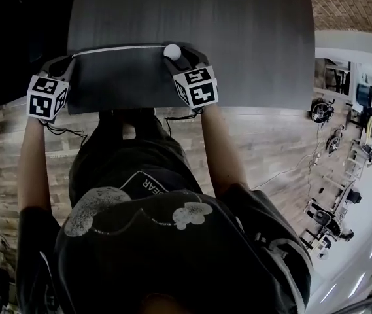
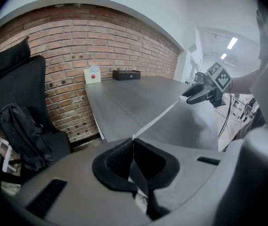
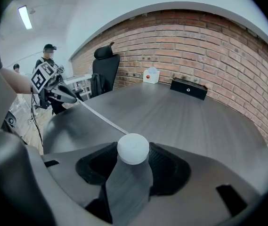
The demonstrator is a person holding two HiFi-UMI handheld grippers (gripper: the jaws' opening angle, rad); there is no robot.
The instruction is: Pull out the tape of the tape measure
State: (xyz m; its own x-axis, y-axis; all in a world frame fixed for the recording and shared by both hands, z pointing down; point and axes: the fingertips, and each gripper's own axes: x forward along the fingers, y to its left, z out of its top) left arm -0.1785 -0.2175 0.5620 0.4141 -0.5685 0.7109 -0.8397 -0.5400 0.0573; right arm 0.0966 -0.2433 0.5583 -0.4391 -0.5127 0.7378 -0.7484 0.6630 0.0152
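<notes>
A round white tape measure (image 1: 172, 51) is clamped between the jaws of my right gripper (image 1: 180, 54) above the dark grey table (image 1: 238, 38). In the right gripper view the white case (image 3: 133, 148) fills the gap between the black pads. A thin white tape (image 1: 117, 48) runs left from the case to my left gripper (image 1: 70, 59), which is shut on the tape's end. In the left gripper view the tape (image 2: 156, 118) leaves the closed pads (image 2: 119, 159) and stretches to the right gripper (image 2: 195, 92). The tape (image 3: 101, 117) is taut and about level over the table.
A black office chair (image 2: 20, 107) stands left of the table by the brick wall. A black box (image 3: 188, 89) and a small white box with a red button (image 3: 150, 75) sit at the table's far edge. Workbenches with gear (image 1: 346, 142) line the right side; people stand beyond (image 3: 46, 55).
</notes>
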